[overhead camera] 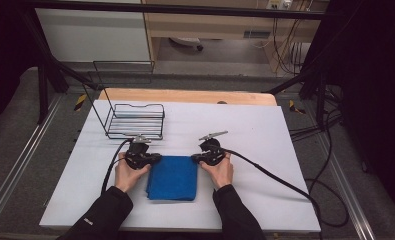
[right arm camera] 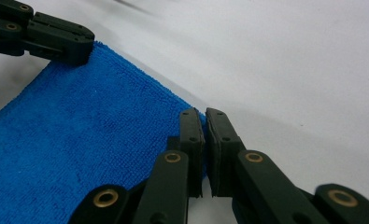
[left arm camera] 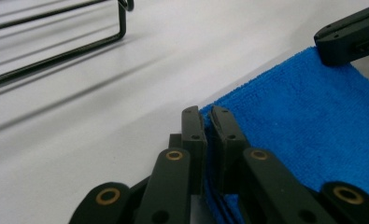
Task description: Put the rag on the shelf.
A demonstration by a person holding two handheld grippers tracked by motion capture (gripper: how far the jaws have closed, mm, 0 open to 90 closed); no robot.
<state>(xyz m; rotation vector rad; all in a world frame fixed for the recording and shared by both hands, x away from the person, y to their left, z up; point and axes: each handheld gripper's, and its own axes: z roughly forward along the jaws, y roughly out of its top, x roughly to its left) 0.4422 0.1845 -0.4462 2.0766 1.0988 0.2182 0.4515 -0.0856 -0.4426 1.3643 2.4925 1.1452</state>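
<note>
A folded blue cloth [overhead camera: 172, 177] lies flat on the white table top [overhead camera: 255, 135], near the front. My left gripper [overhead camera: 153, 158] is at the cloth's far left corner and my right gripper [overhead camera: 195, 159] is at its far right corner. In the left gripper view the jaws [left arm camera: 208, 116] stand pinched together with the blue cloth [left arm camera: 303, 116] edge between them, and the right gripper [left arm camera: 348, 39] bites the opposite corner. In the right gripper view the jaws [right arm camera: 204, 116] are likewise shut on the cloth [right arm camera: 79, 140] corner, with the left gripper [right arm camera: 56, 39] at the far corner.
A black wire rack [overhead camera: 135, 120] stands on the table behind my left gripper, and its bars [left arm camera: 56, 51] run across the top of the left gripper view. Cables trail from both grippers, the right one [overhead camera: 275, 177] across the table toward the right edge.
</note>
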